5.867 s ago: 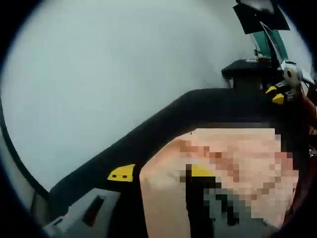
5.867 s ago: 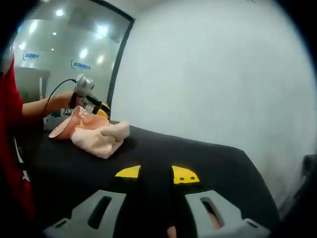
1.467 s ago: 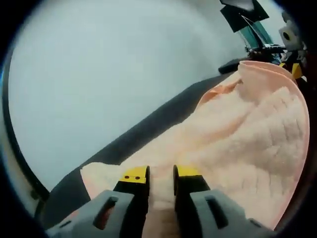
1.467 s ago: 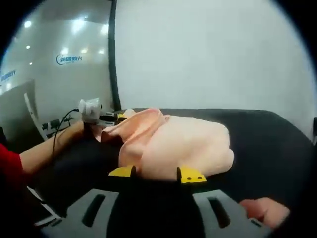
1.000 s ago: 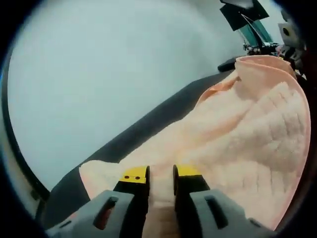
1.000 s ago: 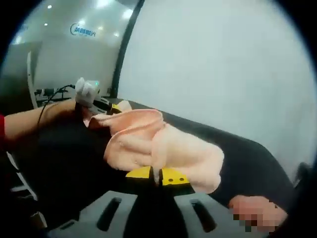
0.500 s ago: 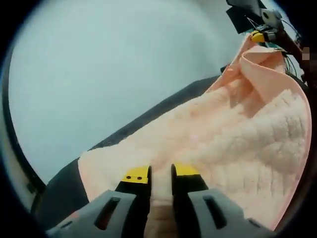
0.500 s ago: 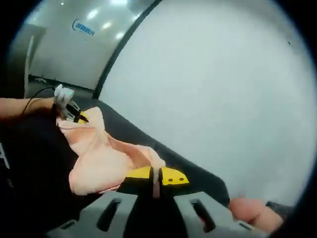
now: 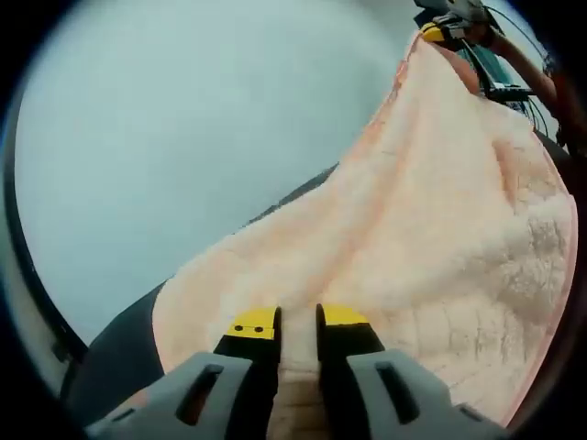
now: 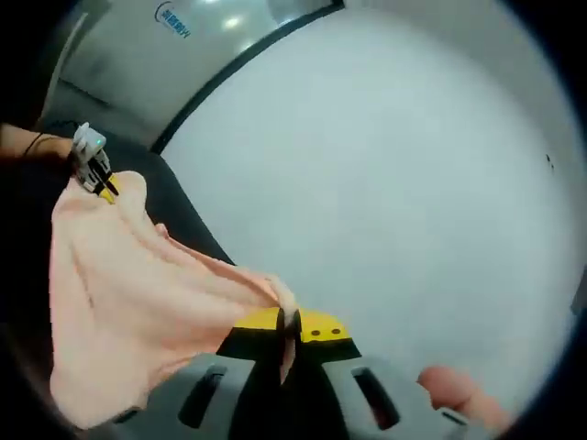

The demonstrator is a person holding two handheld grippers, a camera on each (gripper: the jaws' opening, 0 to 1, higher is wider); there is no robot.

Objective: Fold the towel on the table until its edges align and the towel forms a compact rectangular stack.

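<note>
1. Plainly, the left gripper (image 9: 298,321), grey-bodied with yellow-tipped black jaws, rises from the bottom centre of the left gripper view with its jaws drawn close together, and a fold of the fluffy peach-pink terry towel (image 9: 431,247) is pinched in the narrow slot between them.
2. From that pinch the towel spreads up and to the right across the left gripper view, stretched toward the upper right corner, where the right gripper's yellow tip meets the cloth's far corner.
3. Under the towel's lower left edge in the left gripper view lies the black table (image 9: 119,353), a dark strip running up behind the cloth; a pale grey wall (image 9: 183,119) takes up the upper left.
4. At the bottom centre of the right gripper view, the right gripper (image 10: 290,328) has its yellow tips pressed nearly together, clamping a corner of the towel (image 10: 128,302) between them.
5. Leftward from there the cloth hangs as a broad sheet, its far corner reaching the left gripper (image 10: 99,179) at the upper left, which grips it.
6. At the lower right of the right gripper view a fingertip of the person's hand (image 10: 454,390) shows.
</note>
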